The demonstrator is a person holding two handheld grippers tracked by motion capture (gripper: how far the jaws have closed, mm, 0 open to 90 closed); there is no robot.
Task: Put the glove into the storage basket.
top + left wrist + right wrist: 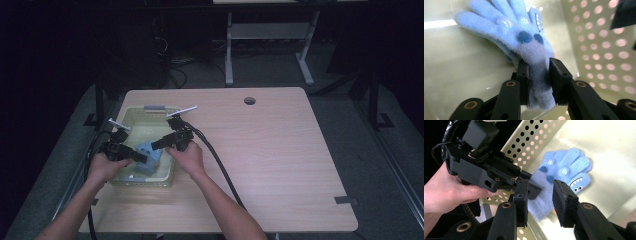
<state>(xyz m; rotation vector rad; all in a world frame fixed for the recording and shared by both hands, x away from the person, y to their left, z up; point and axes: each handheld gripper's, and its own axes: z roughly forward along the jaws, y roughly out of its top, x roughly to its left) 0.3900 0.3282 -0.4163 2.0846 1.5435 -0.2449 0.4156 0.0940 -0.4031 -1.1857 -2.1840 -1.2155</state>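
A fuzzy light-blue glove (pixel 148 159) with dark spots and a toothy face lies in a pale green perforated basket (pixel 150 108) at the table's left. In the left gripper view the left gripper (pixel 538 75) is shut on the glove's (pixel 524 35) cuff, and the fingers spread away over the basket floor. The right gripper (pixel 540 200) straddles the same cuff from the other side. Its jaws stand a little apart from the cloth, and the inner face of one pad shows bare. The left gripper (pixel 534 188) meets it there, held by a hand. Both grippers (pixel 142 157) (pixel 156 145) reach into the basket.
The basket's holed wall (pixel 599 50) rises close beside the jaws. The wooden table (pixel 280 150) stretches to the right, with a round cable hole (pixel 249 100) at the back. A thick black cable (pixel 220 165) trails from the right gripper across the table.
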